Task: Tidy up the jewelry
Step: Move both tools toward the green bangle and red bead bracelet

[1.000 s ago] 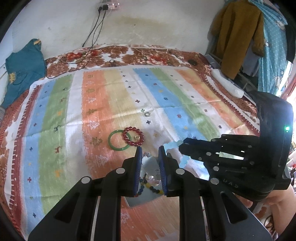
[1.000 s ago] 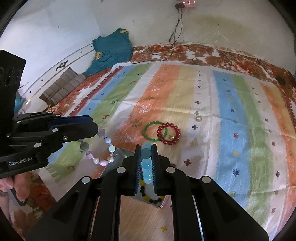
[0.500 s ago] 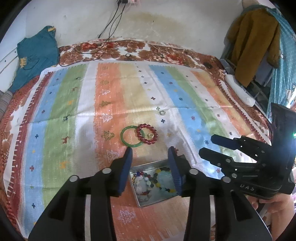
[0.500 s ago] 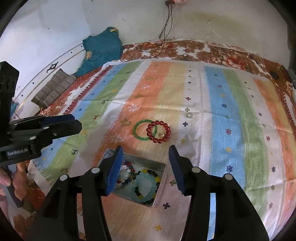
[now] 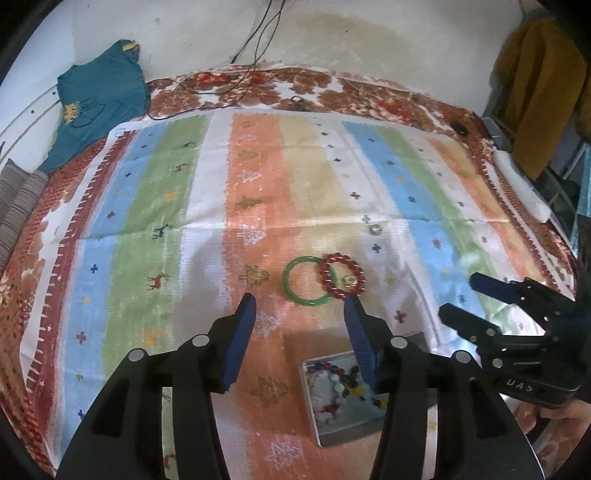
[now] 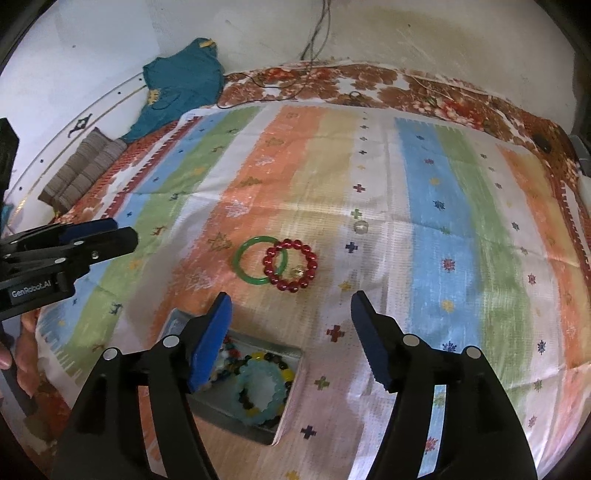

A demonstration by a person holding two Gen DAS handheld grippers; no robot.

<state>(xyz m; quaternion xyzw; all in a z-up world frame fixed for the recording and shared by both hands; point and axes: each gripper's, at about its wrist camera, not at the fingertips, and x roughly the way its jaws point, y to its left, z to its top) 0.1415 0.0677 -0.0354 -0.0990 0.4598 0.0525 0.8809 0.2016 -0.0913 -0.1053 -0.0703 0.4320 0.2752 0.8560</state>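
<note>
Both bracelets now lie in the tin [image 6: 291, 363] – dropped since a second ago. Left hand-held gripper [image 5: 299, 304] and right hand-held gripper [image 6: 290, 304] are opening – nothing between them

Soft, even daylight fills both views, brighter toward the right edge of the left wrist view. The striped woven cloth [image 5: 258, 221] looks washed out and slightly smeared. Fisheye bending curves the pale plaster wall [image 6: 406, 33], and black vignetting rims every corner.

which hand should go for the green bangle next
Left, probably. The left gripper, jaws opening with nothing between them, frames the green bangle just ahead. The right gripper points more toward the red bead bracelet.
</note>
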